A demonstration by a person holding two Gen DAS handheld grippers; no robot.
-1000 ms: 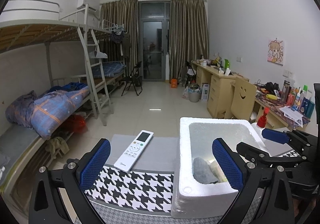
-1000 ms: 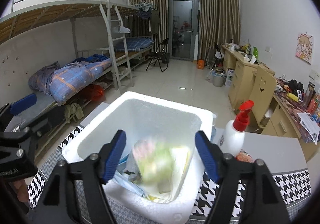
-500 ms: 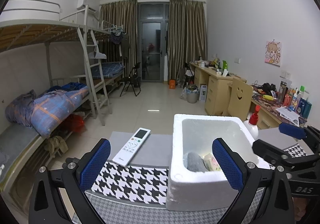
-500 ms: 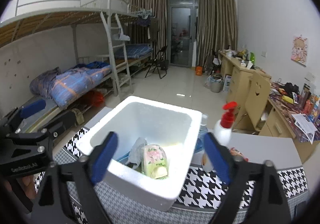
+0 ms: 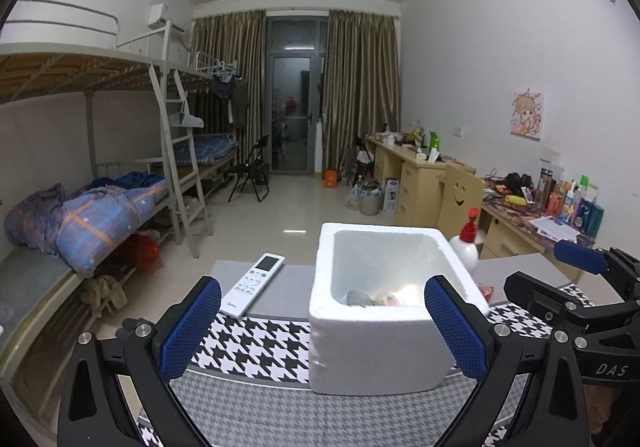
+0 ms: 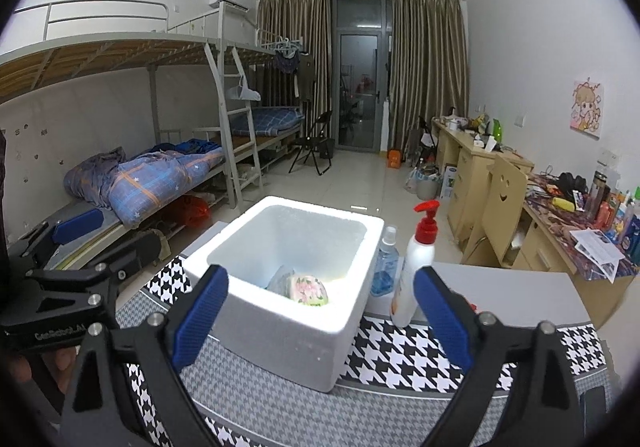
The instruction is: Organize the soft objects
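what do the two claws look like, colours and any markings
Both are black angular frames with silver bolts and blue, textured finger pads. The left claw carries pale "GenRobot.AI" lettering on its body, read in the right wrist view; the right claw reads "DAS" in the left wrist view. No cables or sleeves show.

Foam box [image 6: 276,335]: white, thick-walled, open at the top, upright on the houndstooth cloth [image 6: 404,351], turned a little askew to the cloth's edge.
Floral pack [image 6: 308,289]: soft, pale green with pink flowers, lying inside the foam box against its near wall, only its top showing above the rim.
Grey soft item [image 5: 359,297]: a rumpled grey lump inside the foam box, touching the floral pack's left side, low and mostly hidden.
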